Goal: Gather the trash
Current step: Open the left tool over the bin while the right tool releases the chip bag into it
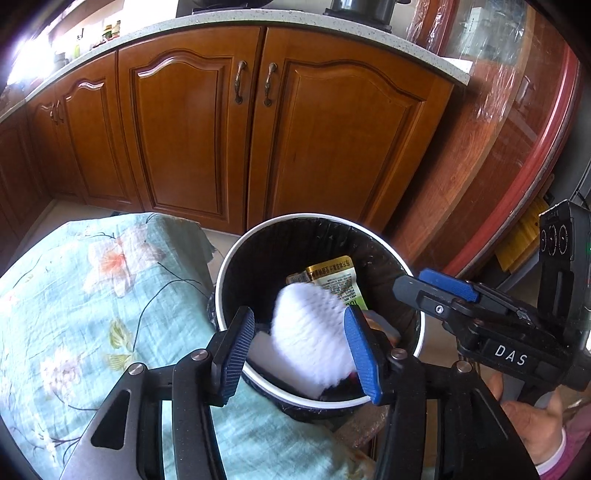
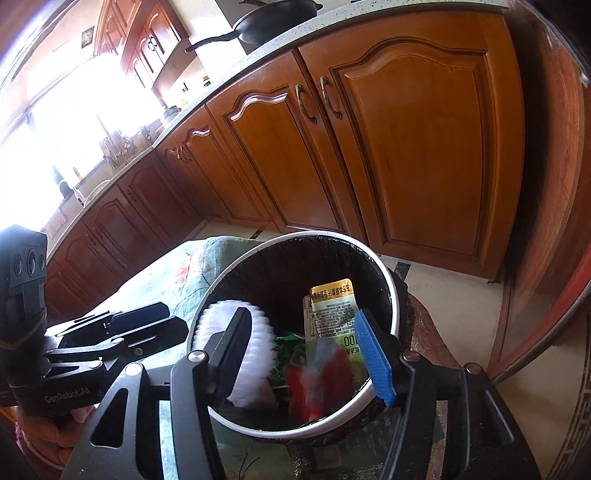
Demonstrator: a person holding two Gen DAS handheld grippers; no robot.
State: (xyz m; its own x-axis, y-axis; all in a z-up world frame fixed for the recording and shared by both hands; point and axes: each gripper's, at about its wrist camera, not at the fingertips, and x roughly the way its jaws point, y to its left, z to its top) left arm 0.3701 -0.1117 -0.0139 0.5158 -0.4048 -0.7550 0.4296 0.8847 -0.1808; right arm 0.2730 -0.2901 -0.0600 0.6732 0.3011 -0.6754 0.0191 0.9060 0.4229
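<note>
A round white-rimmed trash bin (image 1: 229, 254) with a black liner stands beside the table; it also shows in the right wrist view (image 2: 384, 269). Inside lies a yellow-green snack packet (image 1: 338, 277), also visible in the right wrist view (image 2: 332, 310). A blurred white ridged piece of trash (image 1: 310, 332) hangs in the air over the bin between my left fingers, and shows at the bin's left in the right wrist view (image 2: 255, 343). A blurred red and grey item (image 2: 321, 373) is over the bin under my right gripper (image 2: 310, 354). My left gripper (image 1: 299, 350) is open, as is the right.
A table with a light green floral cloth (image 1: 74, 314) lies left of the bin. Wooden kitchen cabinets (image 1: 258, 122) run behind it under a speckled counter (image 1: 221, 20). A red-edged round table wrapped in plastic (image 1: 517, 147) stands at the right. A black pan (image 2: 273, 18) sits on the counter.
</note>
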